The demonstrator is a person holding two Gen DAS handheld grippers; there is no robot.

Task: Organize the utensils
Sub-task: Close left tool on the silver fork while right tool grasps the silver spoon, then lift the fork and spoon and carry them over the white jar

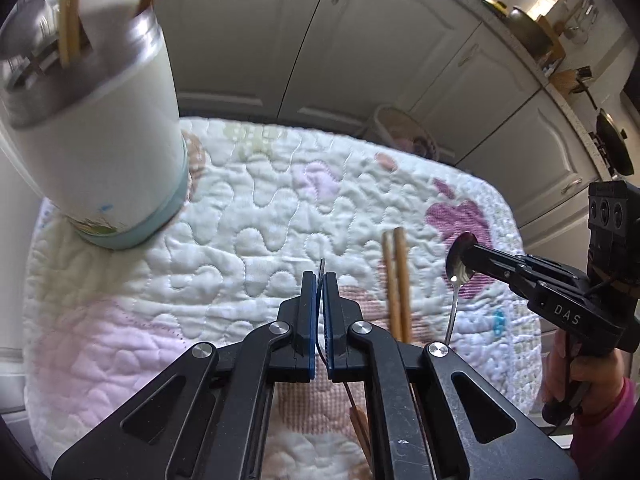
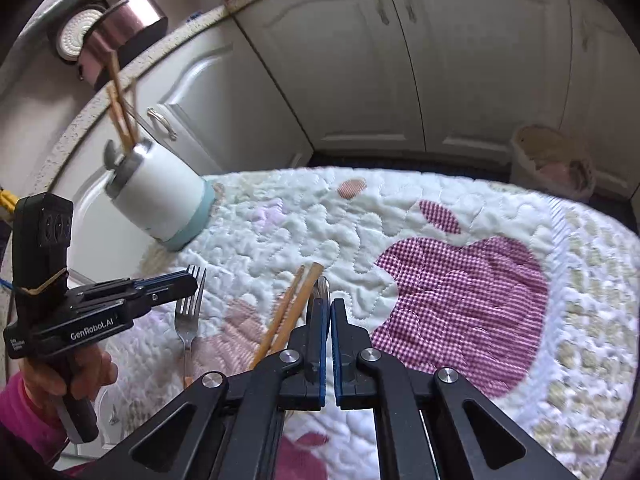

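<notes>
A white utensil holder (image 1: 100, 152) with a pale green base stands at the far left of the quilted mat (image 1: 256, 200), with chopsticks sticking out of it; it also shows in the right wrist view (image 2: 164, 196). My left gripper (image 1: 319, 280) is shut on a metal fork (image 2: 191, 308), held edge-on between the pads above the mat. My right gripper (image 2: 329, 304) is shut on a metal spoon (image 1: 460, 266), whose bowl shows past the fingertips. Two wooden chopsticks (image 1: 396, 280) lie on the mat between the grippers, also seen in the right wrist view (image 2: 290, 312).
White cabinet doors (image 1: 360, 40) stand behind the table. A woven basket (image 2: 552, 160) sits on the floor past the mat's far edge. Pots and a pan stand on the counter (image 1: 532, 36). The mat has a purple checked apple patch (image 2: 472, 296).
</notes>
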